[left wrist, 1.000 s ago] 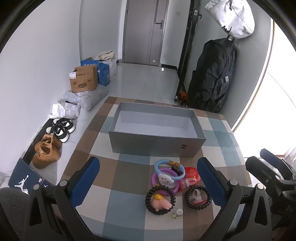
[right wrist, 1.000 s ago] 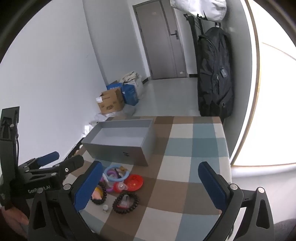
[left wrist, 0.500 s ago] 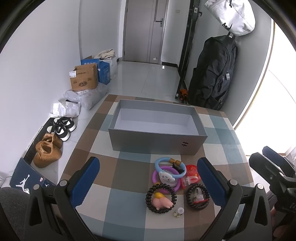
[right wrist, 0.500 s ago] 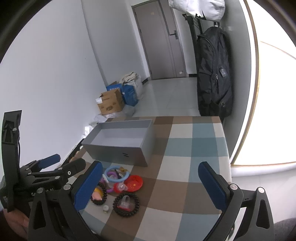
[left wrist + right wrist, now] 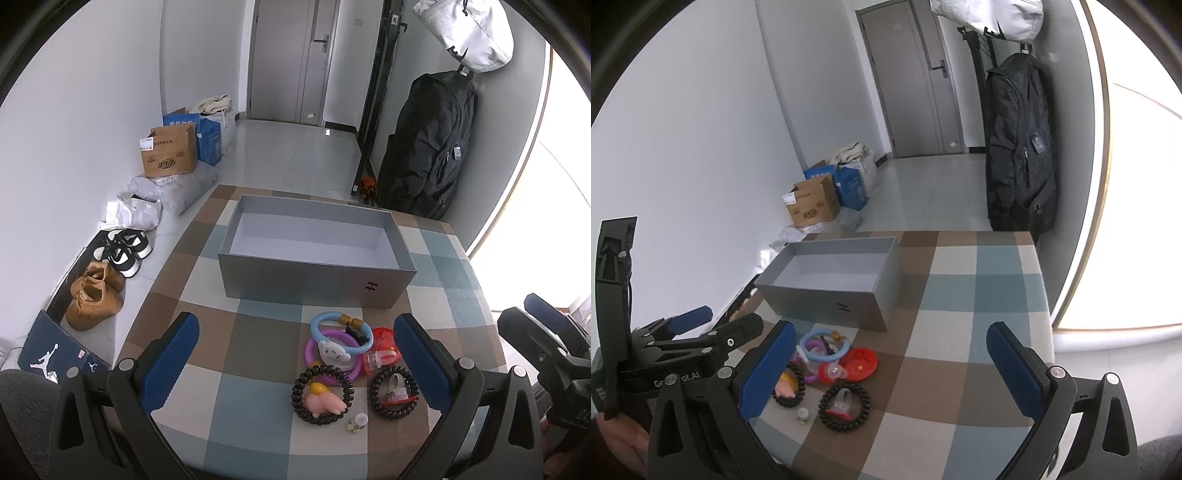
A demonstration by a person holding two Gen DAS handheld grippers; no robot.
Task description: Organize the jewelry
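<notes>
An empty grey box (image 5: 314, 280) (image 5: 827, 299) stands on the checked tablecloth. In front of it lies a pile of jewelry: a light blue bracelet (image 5: 321, 321) (image 5: 809, 350), a purple ring with a white cloud charm (image 5: 334, 352), a red round badge (image 5: 384, 338) (image 5: 862, 363), a black bead bracelet around a pink figure (image 5: 321, 397), another black bead bracelet around a red clip (image 5: 393, 393) (image 5: 844, 406), and a small pale bead (image 5: 358, 421). My left gripper (image 5: 295, 362) is open above the pile. My right gripper (image 5: 886, 373) is open, to the right of the pile.
The table's edges (image 5: 155, 291) drop to the floor, where shoes (image 5: 94, 295), cardboard boxes (image 5: 170, 155) and bags lie on the left. A black backpack (image 5: 424, 147) hangs by the far right wall. A door (image 5: 291, 59) is at the back.
Both grippers have shifted slightly, so the box and jewelry sit a little differently in view. Nothing was picked up; both stay open.
</notes>
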